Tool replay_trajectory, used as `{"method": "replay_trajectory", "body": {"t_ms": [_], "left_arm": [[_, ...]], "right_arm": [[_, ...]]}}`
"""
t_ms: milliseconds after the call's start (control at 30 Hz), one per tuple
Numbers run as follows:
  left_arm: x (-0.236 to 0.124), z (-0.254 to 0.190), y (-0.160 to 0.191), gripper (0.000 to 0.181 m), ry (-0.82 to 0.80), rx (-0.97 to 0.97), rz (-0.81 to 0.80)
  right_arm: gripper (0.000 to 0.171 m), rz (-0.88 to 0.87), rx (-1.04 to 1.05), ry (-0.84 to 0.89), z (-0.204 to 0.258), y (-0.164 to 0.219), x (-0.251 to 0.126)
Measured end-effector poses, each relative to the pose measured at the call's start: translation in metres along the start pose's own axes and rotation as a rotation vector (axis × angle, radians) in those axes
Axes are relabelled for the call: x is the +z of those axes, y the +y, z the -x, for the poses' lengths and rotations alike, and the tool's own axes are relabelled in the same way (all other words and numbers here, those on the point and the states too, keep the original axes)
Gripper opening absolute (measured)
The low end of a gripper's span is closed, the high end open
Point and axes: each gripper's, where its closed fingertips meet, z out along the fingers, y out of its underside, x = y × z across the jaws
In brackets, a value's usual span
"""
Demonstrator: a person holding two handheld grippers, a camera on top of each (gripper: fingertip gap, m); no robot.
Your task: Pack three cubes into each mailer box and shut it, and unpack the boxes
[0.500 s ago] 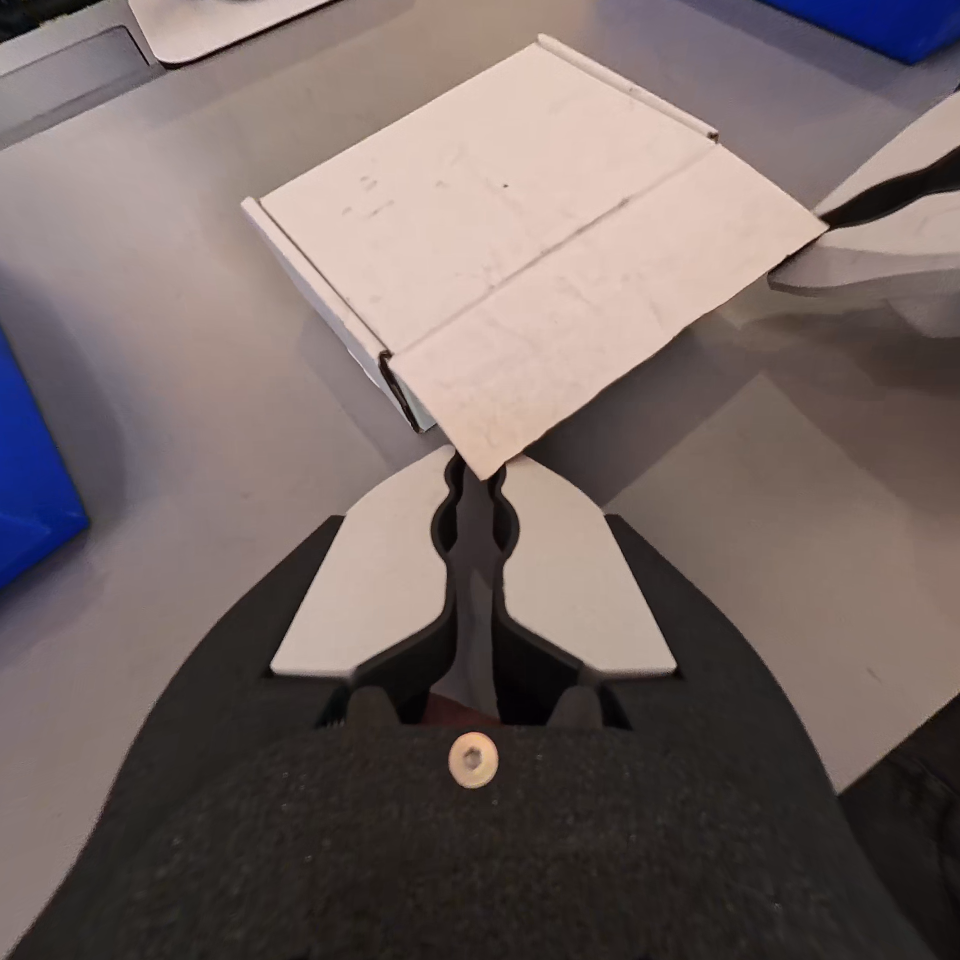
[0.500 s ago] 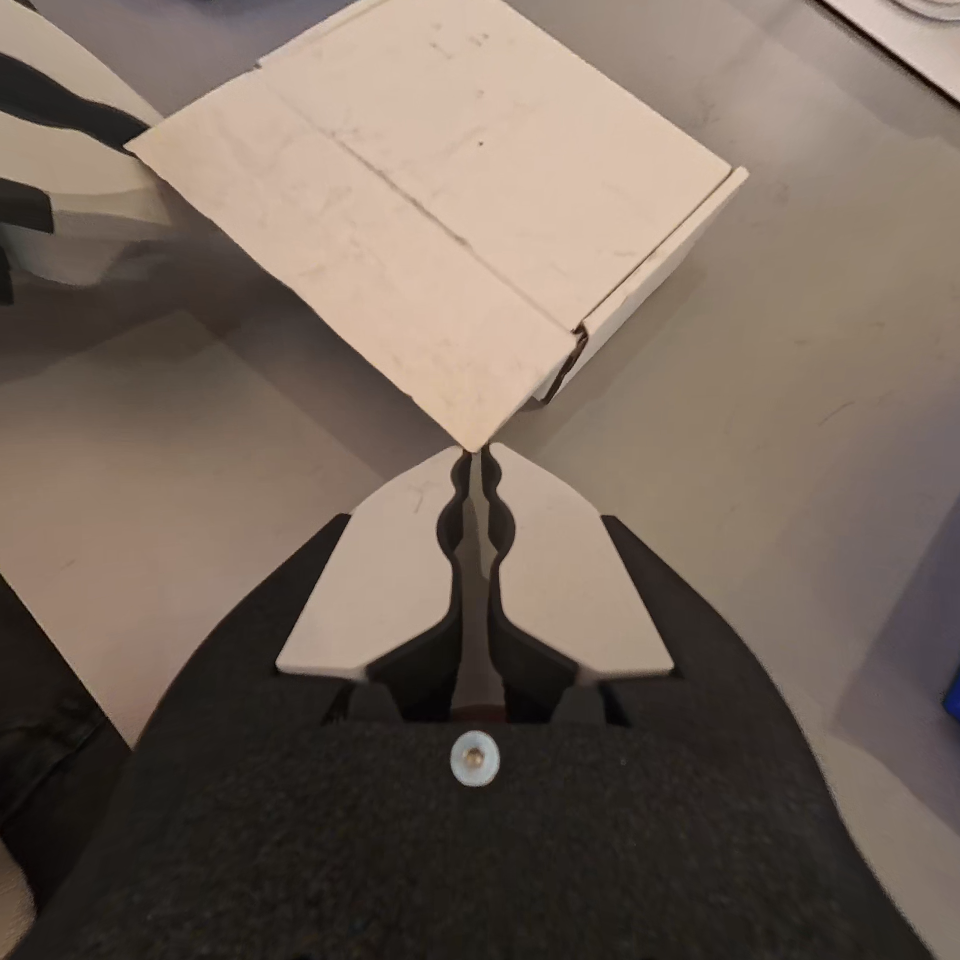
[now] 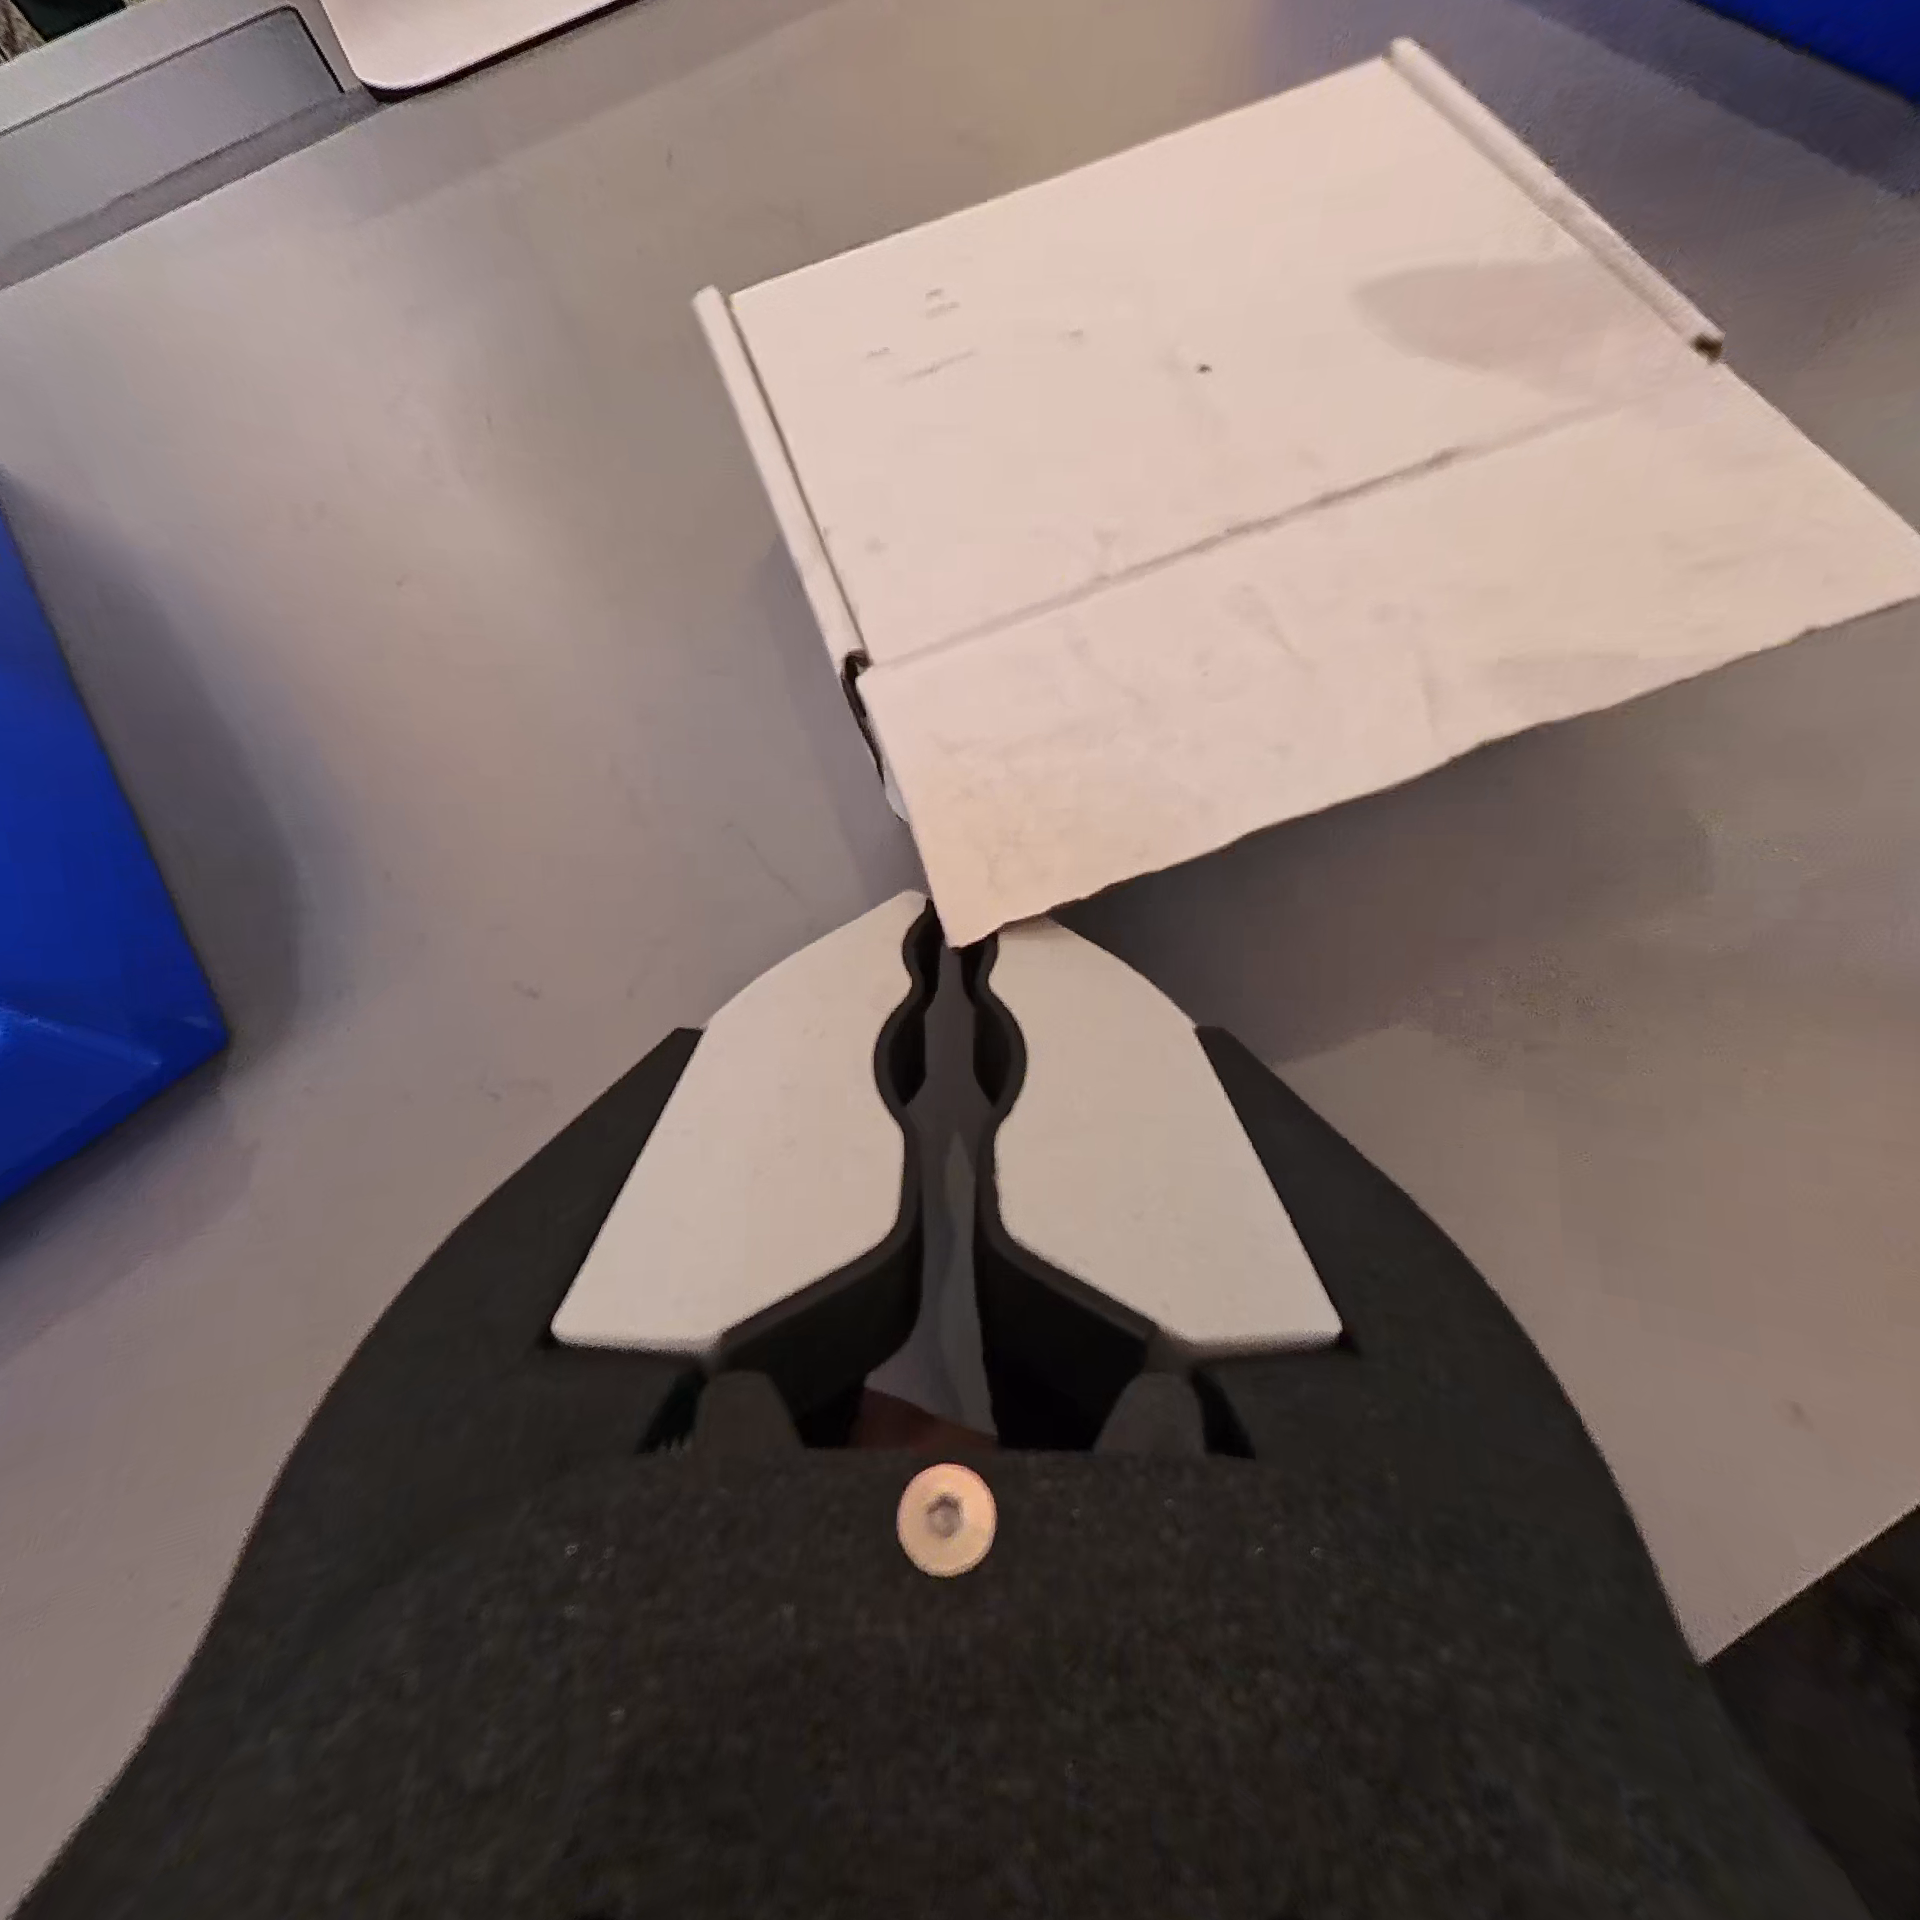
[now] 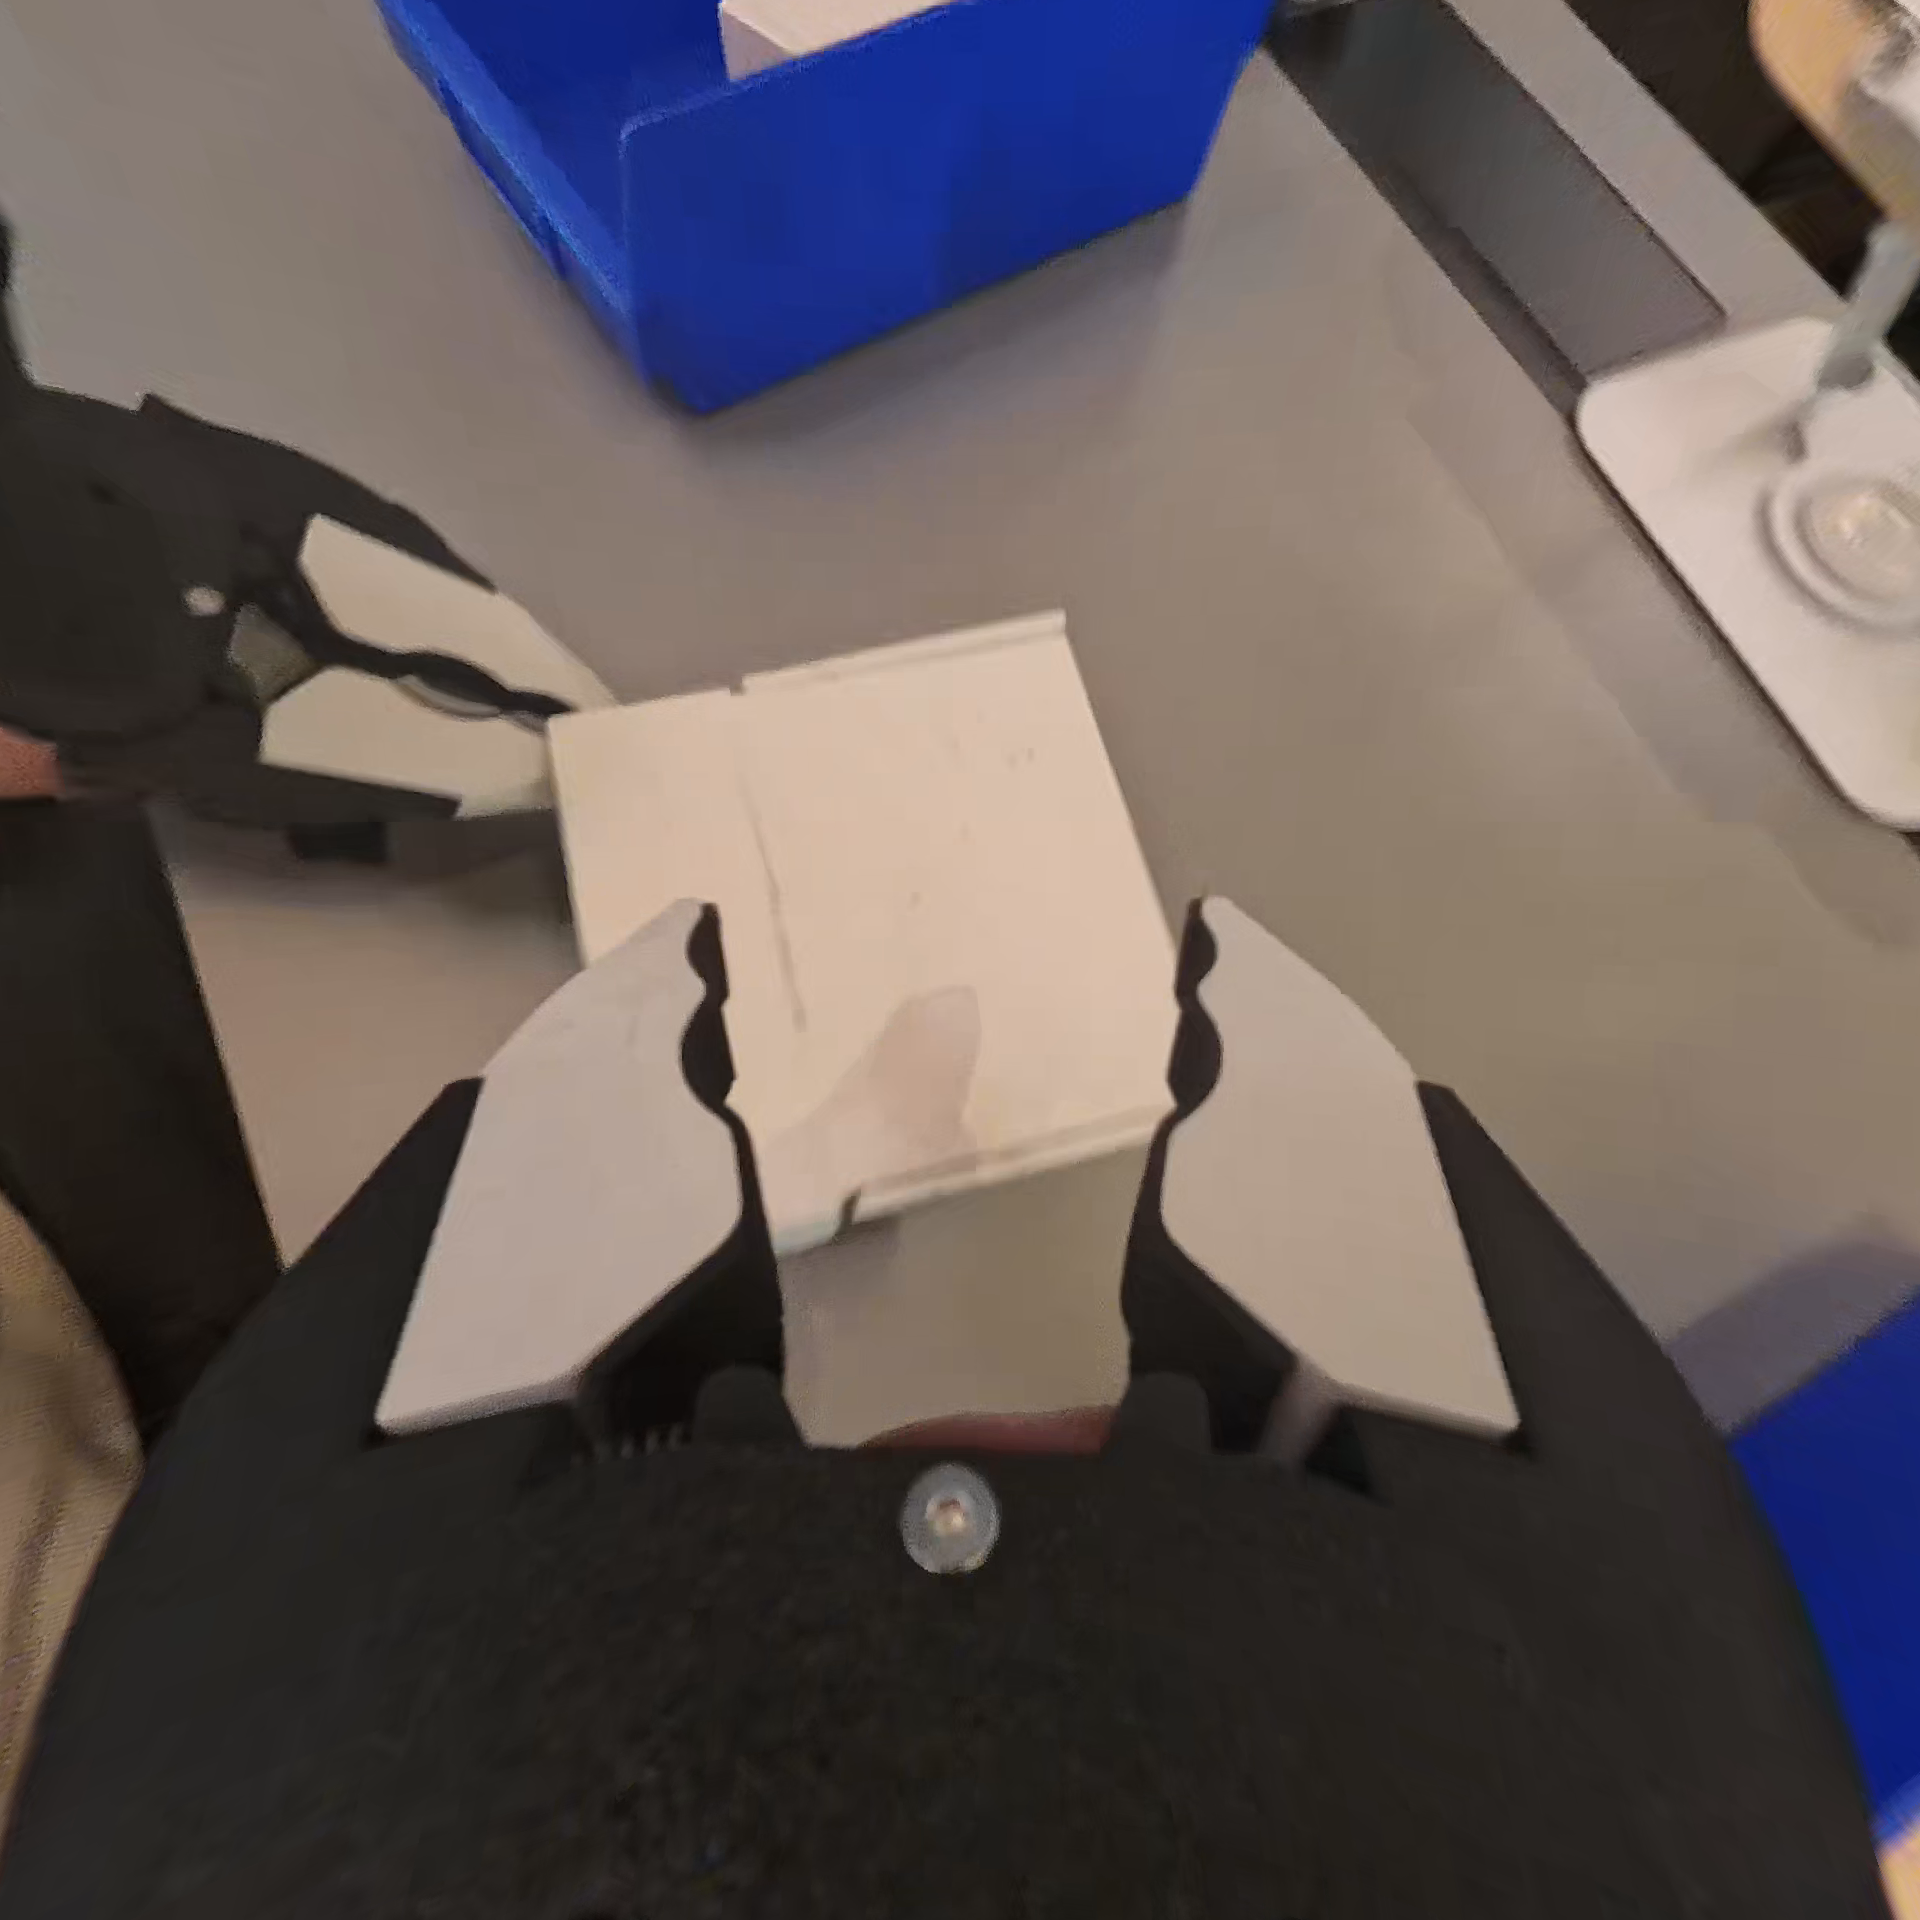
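Since the earlier frame the right gripper (image 4: 951,997) has let go of the flap corner and lifted above the box (image 4: 883,894), its jaws now spread wide. The left gripper (image 3: 961,935) still pinches the other flap corner, likely keeping the lid steady. The box lies at frame centre on the table (image 3: 416,623), lid down, contents hidden. A blue bin (image 4: 831,208) at the top holds something white.

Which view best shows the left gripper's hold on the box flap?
Left wrist view: the left gripper is shut on a corner of the mailer box flap, sharp and close. Right wrist view shows it blurred, from the side, at the flap's edge.
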Motion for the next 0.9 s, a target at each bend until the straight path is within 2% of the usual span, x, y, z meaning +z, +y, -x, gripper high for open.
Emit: {"method": "replay_trajectory", "body": {"t_ms": [67, 133, 167, 200, 300, 433, 667, 800, 833, 900], "left_arm": [[0.0, 0.002, -0.001, 0.002, -0.001, -0.01, 0.003], [0.002, 0.002, -0.001, 0.002, -0.003, -0.013, 0.007], [0.003, 0.002, -0.002, 0.002, -0.001, -0.011, 0.007], [0.003, 0.002, -0.002, 0.002, -0.001, -0.006, 0.005], [0.005, 0.002, -0.003, 0.002, -0.003, 0.008, 0.002], [0.009, 0.0, 0.001, 0.002, -0.006, 0.022, 0.03], [0.02, -0.005, 0.01, 0.002, 0.023, 0.057, 0.114], [0.021, -0.007, 0.013, 0.003, 0.077, 0.009, 0.142], [0.019, -0.009, 0.015, 0.004, 0.105, -0.003, 0.145], [0.014, -0.011, 0.014, 0.006, 0.138, -0.009, 0.111]], "right_arm": [[0.091, 0.113, -0.035, -0.037, -0.014, -0.001, 0.036], [0.106, 0.256, 0.042, -0.217, 0.001, 0.015, 0.06], [0.11, 0.271, 0.065, -0.283, 0.013, 0.017, 0.064], [0.113, 0.269, 0.039, -0.288, 0.02, 0.018, 0.067], [0.124, 0.339, -0.067, -0.143, 0.005, 0.031, 0.077], [0.139, 0.454, -0.057, -0.191, 0.009, 0.049, 0.088], [0.145, 0.6, -0.114, -0.164, 0.005, 0.061, 0.092], [0.141, 0.664, -0.104, -0.171, 0.002, 0.061, 0.091], [0.135, 0.665, -0.092, -0.17, 0.001, 0.059, 0.091], [0.134, 0.667, -0.102, -0.175, -0.001, 0.06, 0.092]]}}
